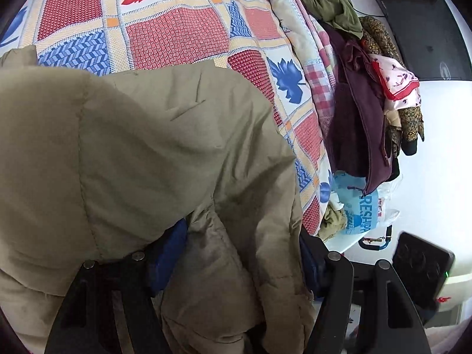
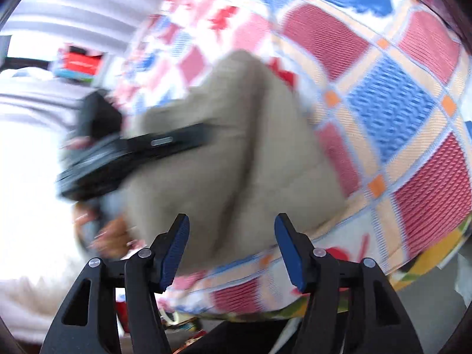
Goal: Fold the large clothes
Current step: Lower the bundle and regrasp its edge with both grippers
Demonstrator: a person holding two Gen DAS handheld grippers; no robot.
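A: Left wrist view first. Where is the garment?

B: The khaki padded jacket (image 1: 141,153) lies on the patterned bedspread (image 1: 177,35). Beyond the bedspread's far edge hangs a pile of other clothes (image 1: 362,97). Our left gripper (image 1: 236,253) has jacket fabric bunched between its blue pads (image 1: 168,259). The jaws stand fairly wide, and we cannot tell whether they are clamping the fabric or whether it merely drapes over them.

A: Right wrist view?

B: This view is motion-blurred. Our right gripper (image 2: 231,253) is wide open and holds nothing; its blue pads (image 2: 177,253) hover just above the jacket's (image 2: 230,147) near edge. The left gripper (image 2: 132,159) is seen side-on at the jacket's left side, over the bedspread (image 2: 398,112).

A: Handling characteristics?

B: We judge the jacket soft, bulky and springy. Quilted layers will likely slide and puff back open after a fold. We recommend pinching a hem or seam edge, through all layers, rather than the padded middle.
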